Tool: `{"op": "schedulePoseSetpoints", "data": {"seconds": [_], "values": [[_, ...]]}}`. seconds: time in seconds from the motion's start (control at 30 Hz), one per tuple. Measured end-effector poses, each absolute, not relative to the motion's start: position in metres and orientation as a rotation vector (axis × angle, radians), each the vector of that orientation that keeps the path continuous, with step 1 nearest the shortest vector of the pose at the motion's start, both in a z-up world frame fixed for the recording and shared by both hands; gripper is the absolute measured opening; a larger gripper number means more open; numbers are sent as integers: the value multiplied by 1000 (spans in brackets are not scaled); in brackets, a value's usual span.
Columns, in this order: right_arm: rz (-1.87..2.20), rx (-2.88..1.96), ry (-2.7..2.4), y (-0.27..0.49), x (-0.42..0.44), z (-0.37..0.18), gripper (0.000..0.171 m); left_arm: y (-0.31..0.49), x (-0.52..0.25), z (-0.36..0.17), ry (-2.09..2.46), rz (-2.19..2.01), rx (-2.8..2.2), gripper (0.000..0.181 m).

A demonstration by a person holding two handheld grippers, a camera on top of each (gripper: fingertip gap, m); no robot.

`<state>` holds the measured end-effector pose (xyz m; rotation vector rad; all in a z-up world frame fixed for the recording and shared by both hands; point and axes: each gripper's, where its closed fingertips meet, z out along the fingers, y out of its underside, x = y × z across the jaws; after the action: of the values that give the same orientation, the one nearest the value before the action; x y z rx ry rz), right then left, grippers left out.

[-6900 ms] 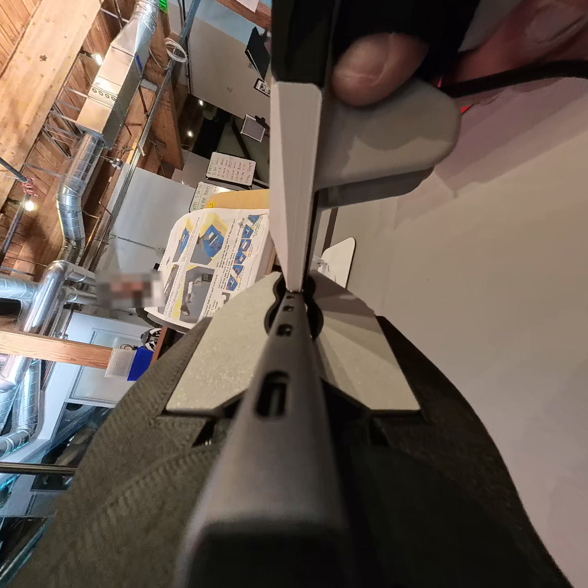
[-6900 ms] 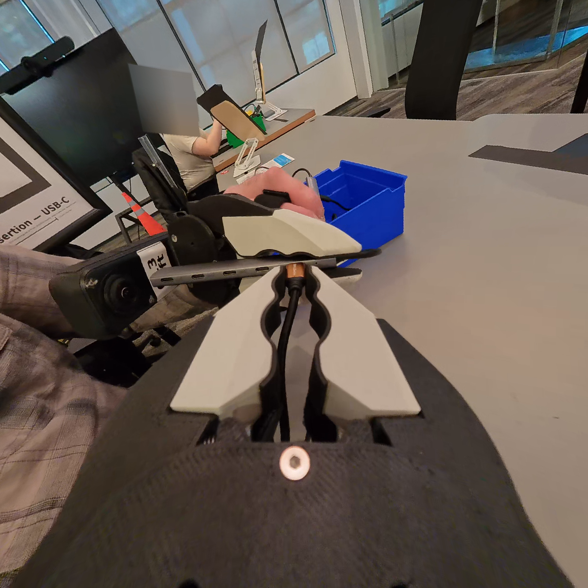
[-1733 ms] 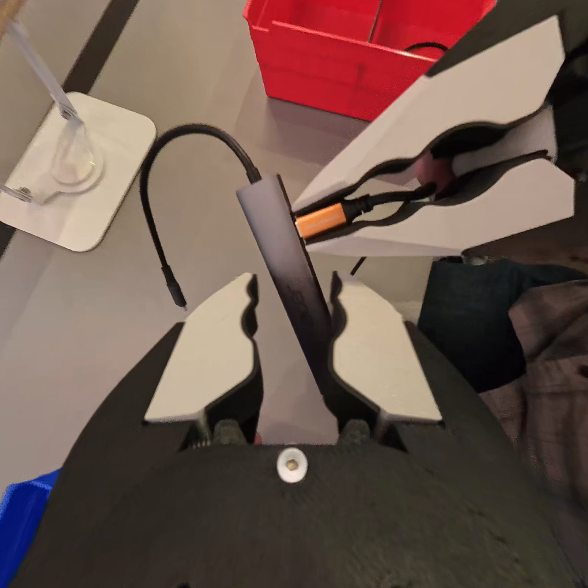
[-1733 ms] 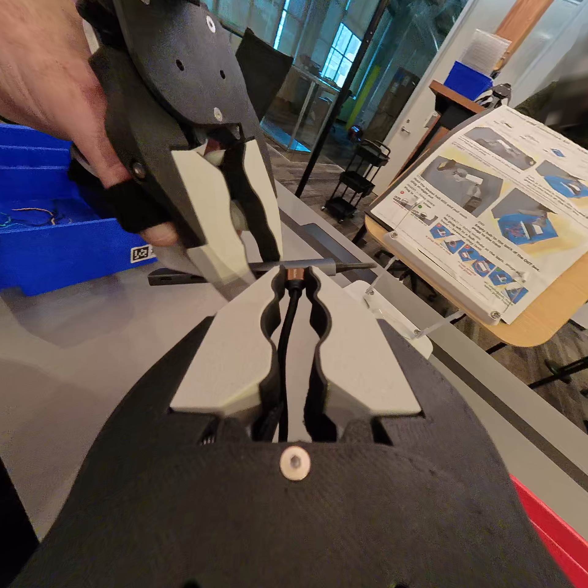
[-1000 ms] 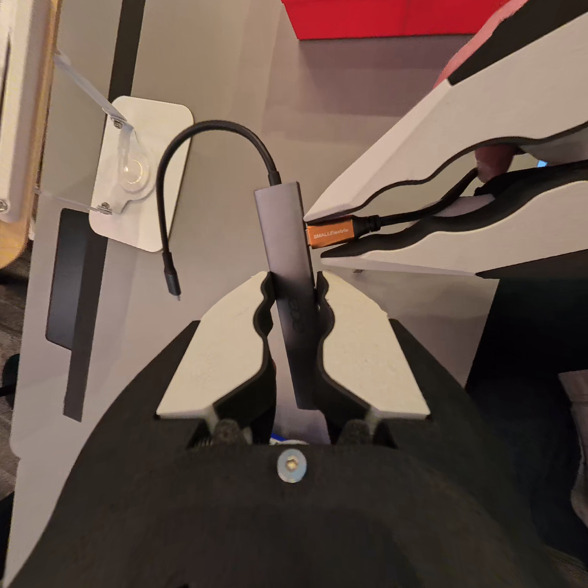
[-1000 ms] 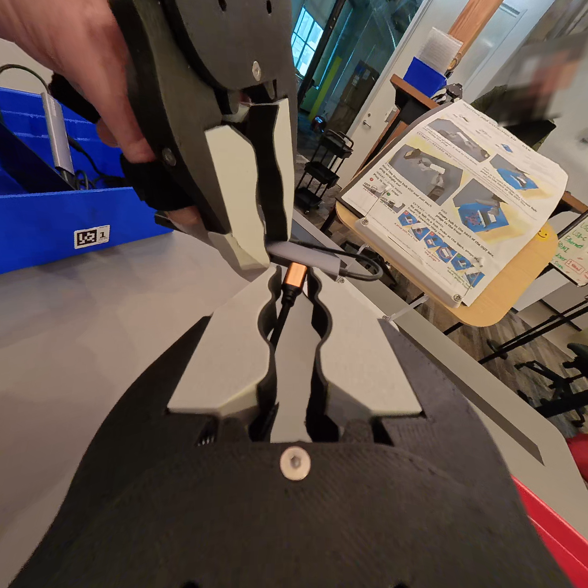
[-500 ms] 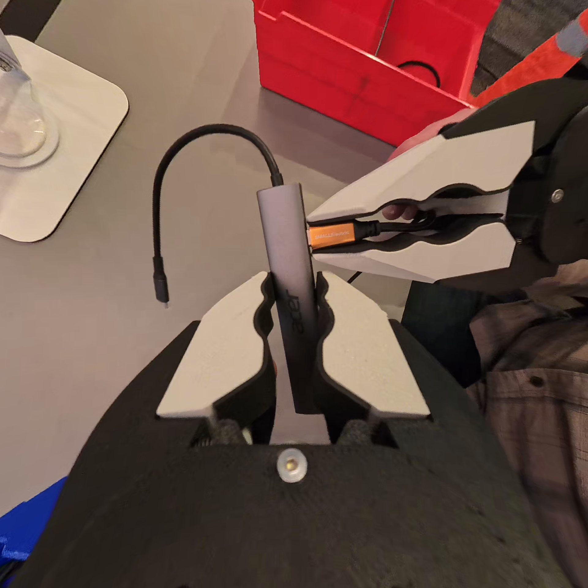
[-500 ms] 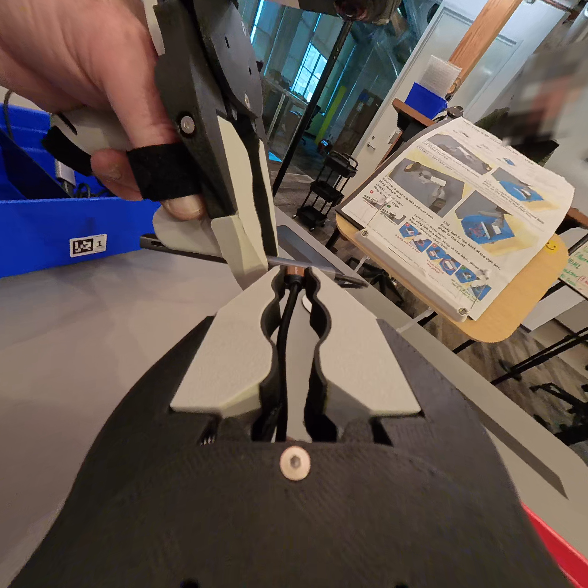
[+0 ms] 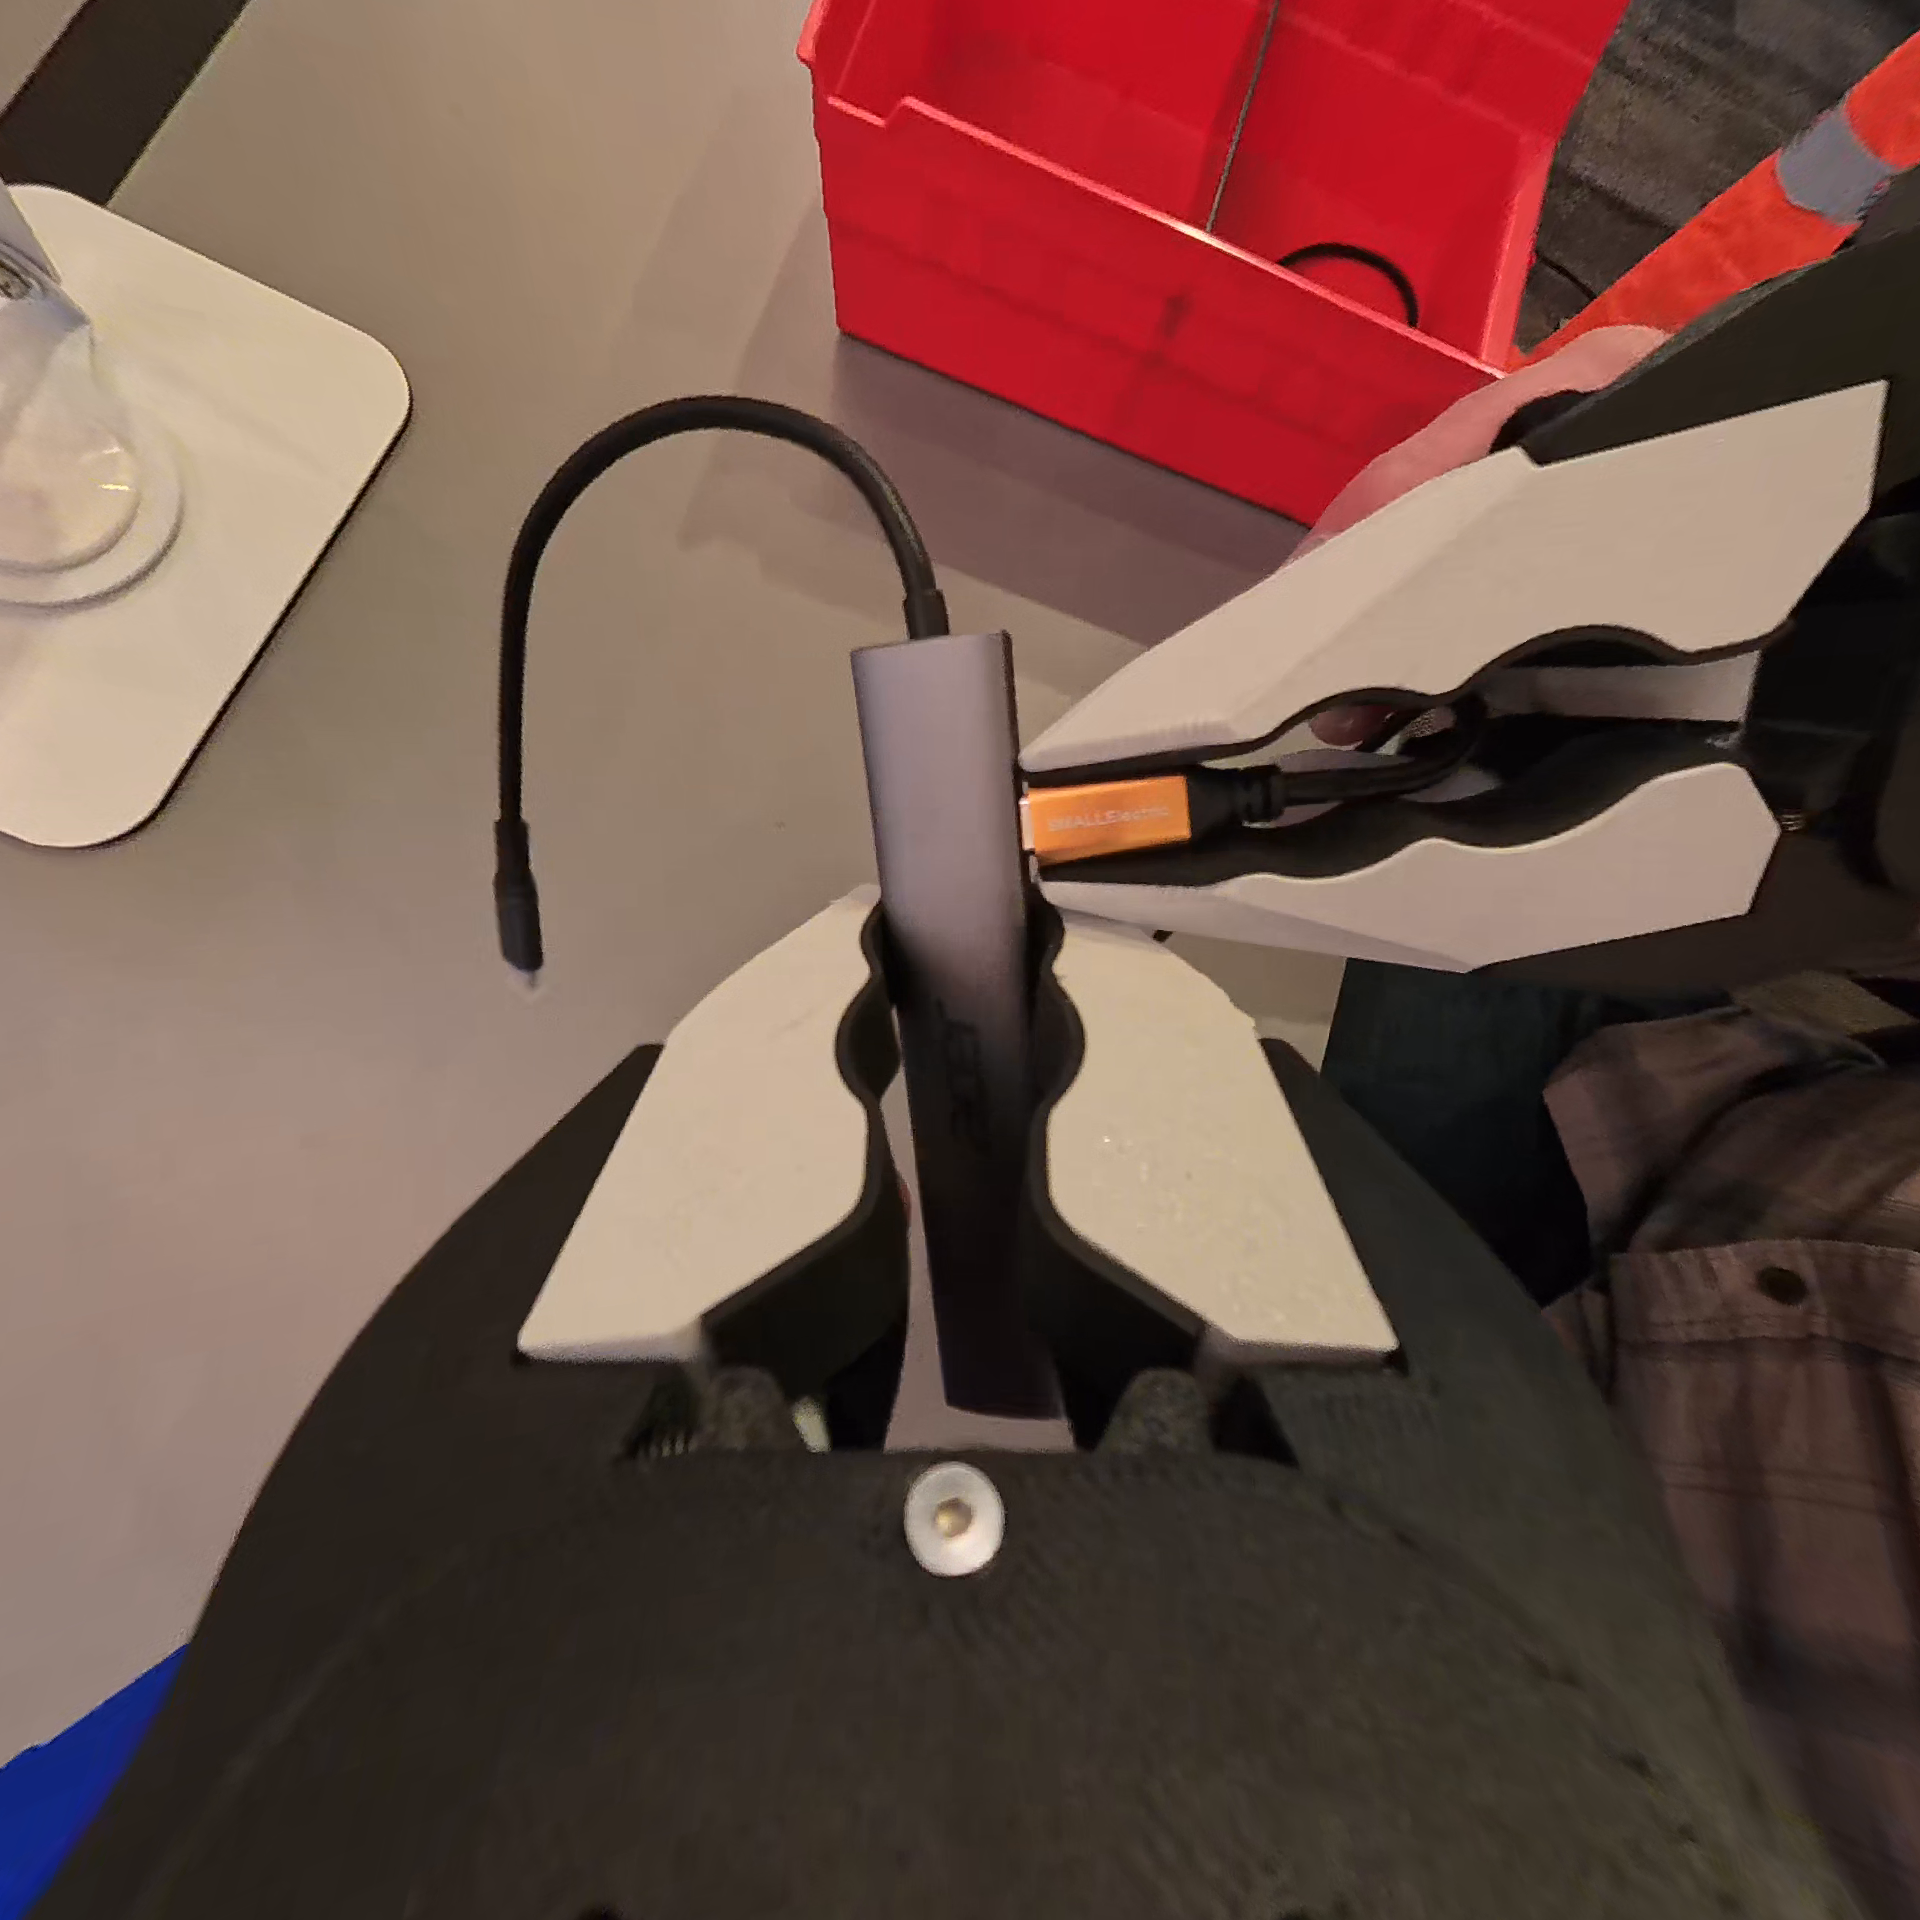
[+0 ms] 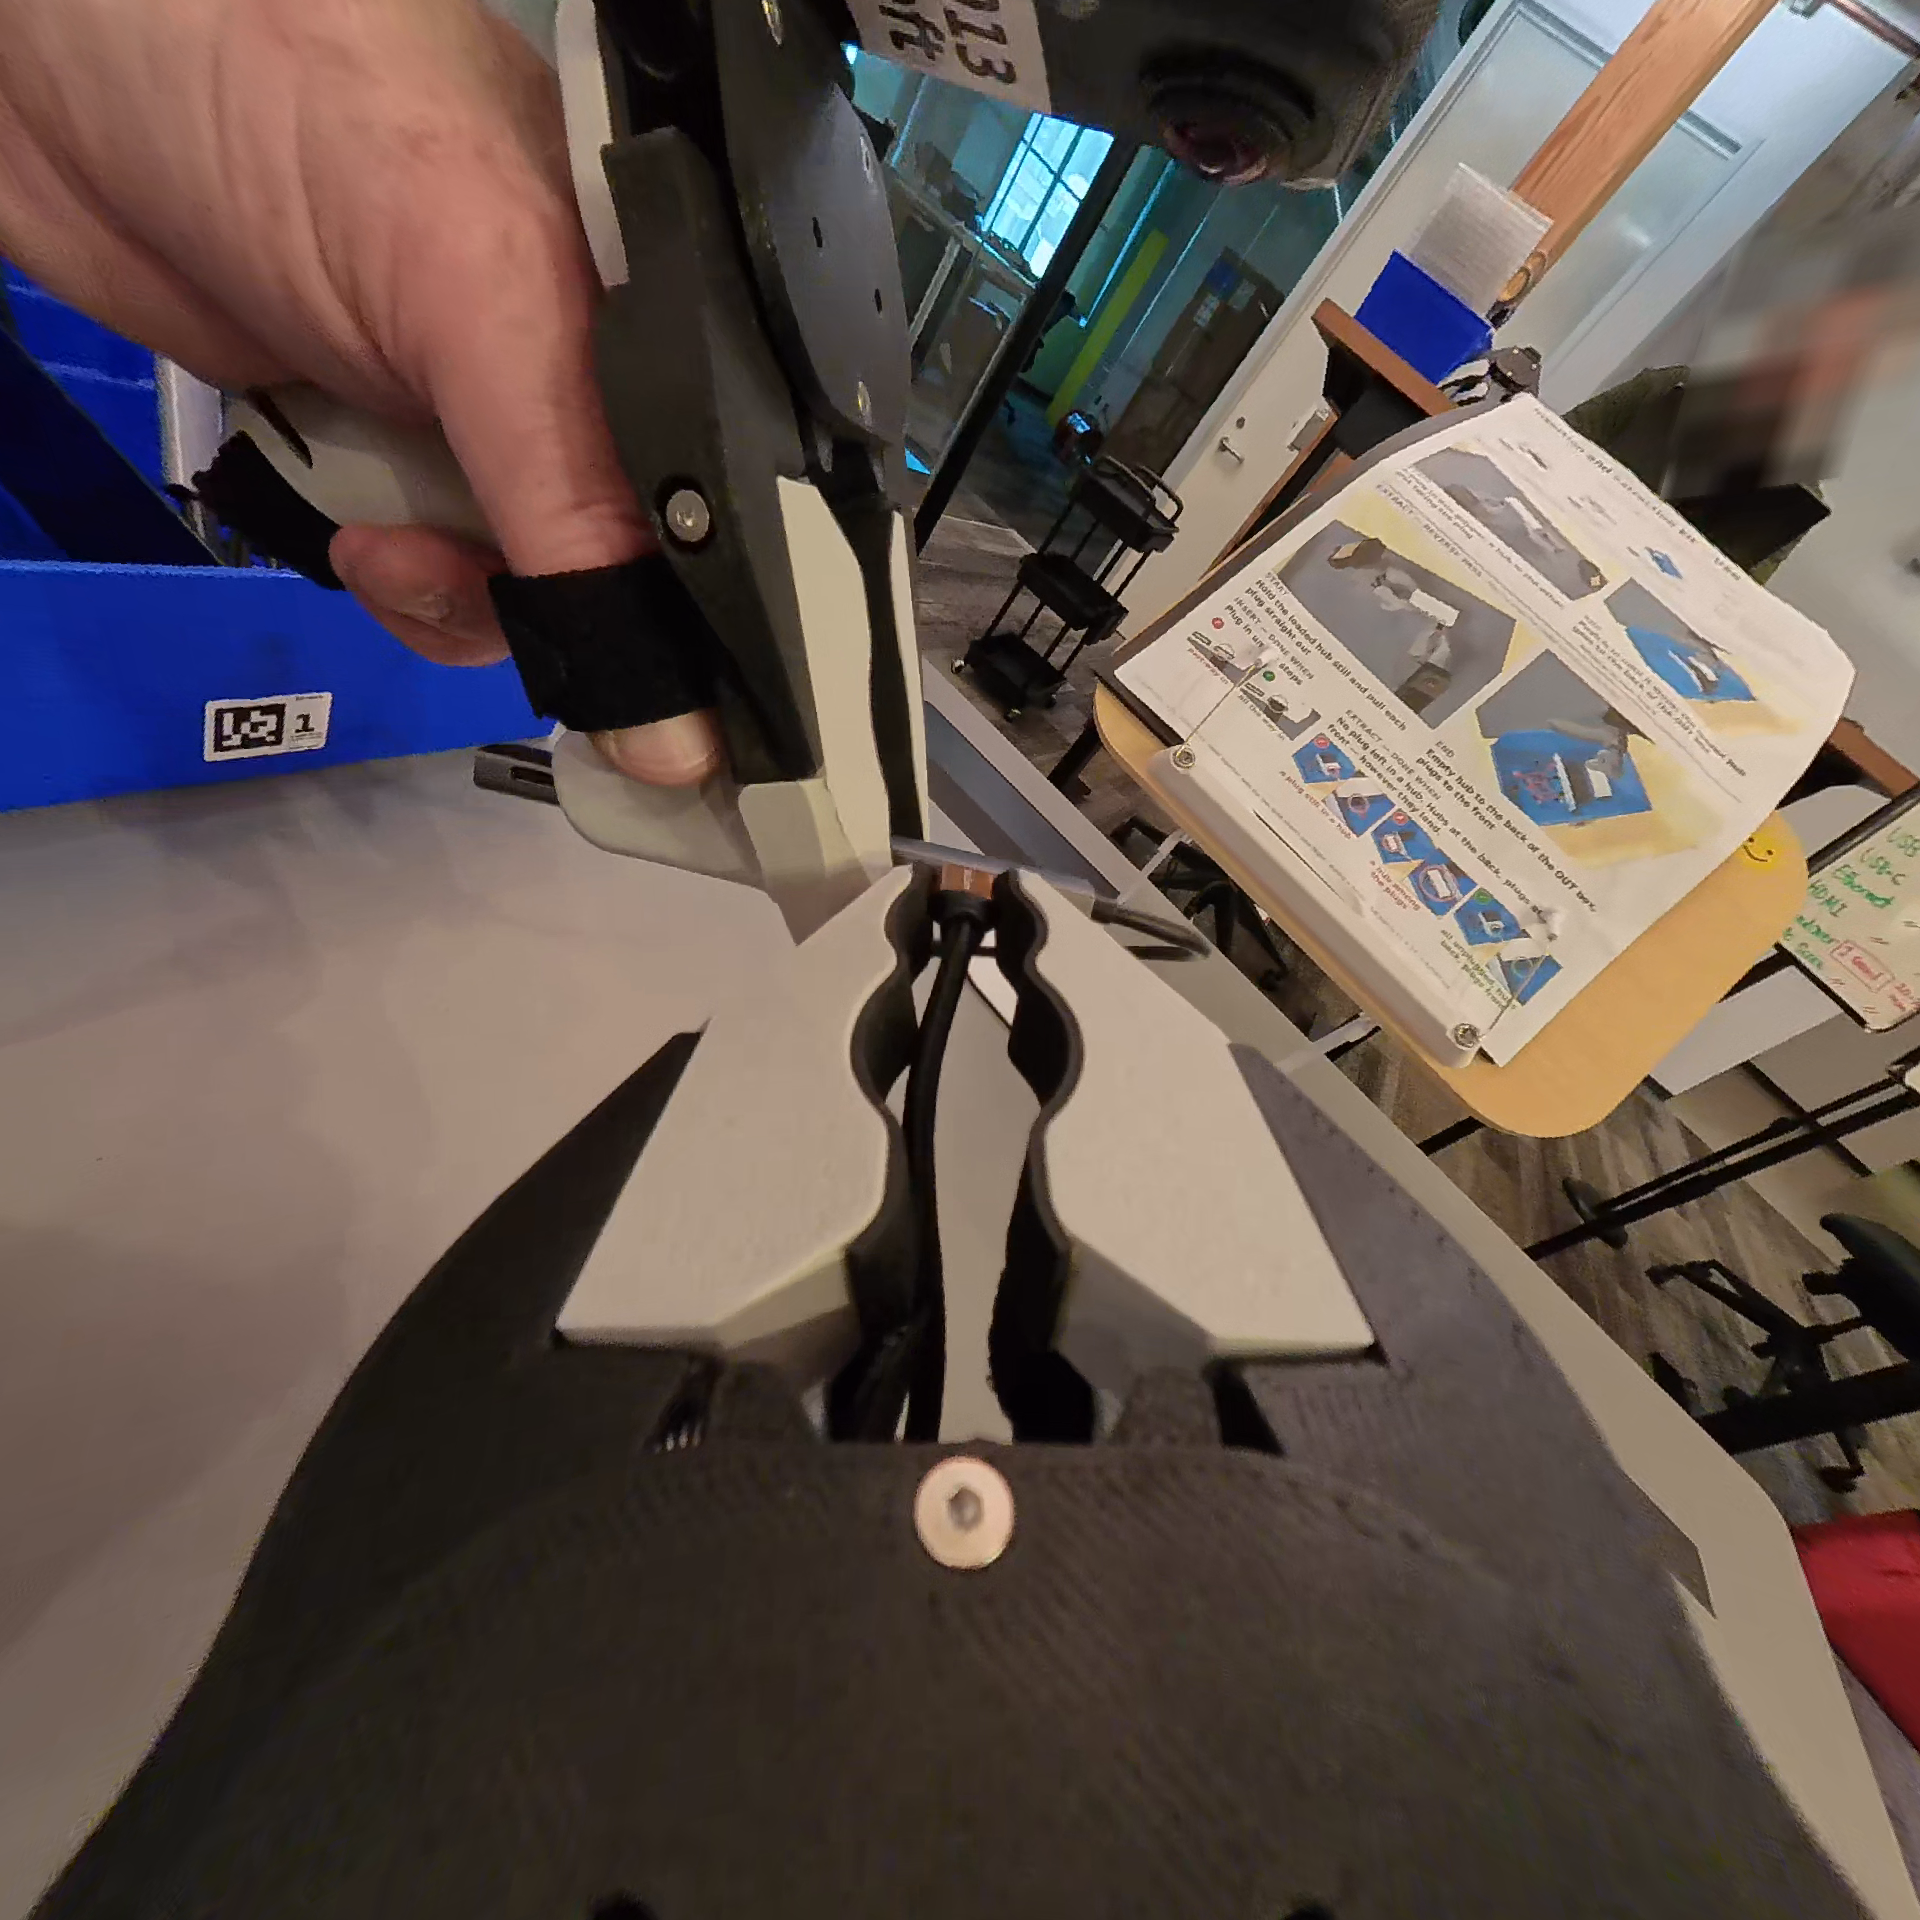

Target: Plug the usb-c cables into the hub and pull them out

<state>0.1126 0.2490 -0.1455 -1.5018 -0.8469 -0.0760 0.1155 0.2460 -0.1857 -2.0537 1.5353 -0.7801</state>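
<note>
Grey metal hub (image 9: 940, 831), rigid, light, slick, clamped lengthwise in left gripper (image 9: 961, 925) above table (image 9: 312, 1039). Right gripper (image 9: 1029, 826) pinches orange plug (image 9: 1107, 821) seated in hub's side. Best grip: stiff plug shell, not limp cable (image 10: 930, 1049).

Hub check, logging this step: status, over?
Left tongs shut on hub. Right tongs shut on orange plug, seated in hub's side. Nothing in the way.

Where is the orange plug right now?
In the left wrist view, the orange plug sits right of centre against the hub's side, pinched by the right hand-held gripper.
</note>
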Motion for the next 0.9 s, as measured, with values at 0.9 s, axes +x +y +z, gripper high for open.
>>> {"op": "schedulePoseSetpoints", "data": {"seconds": [0.9], "values": [[65, -1535, -827, 244, 112, -136, 10, 247, 118, -175, 1532, -734, -1889, 21]]}}
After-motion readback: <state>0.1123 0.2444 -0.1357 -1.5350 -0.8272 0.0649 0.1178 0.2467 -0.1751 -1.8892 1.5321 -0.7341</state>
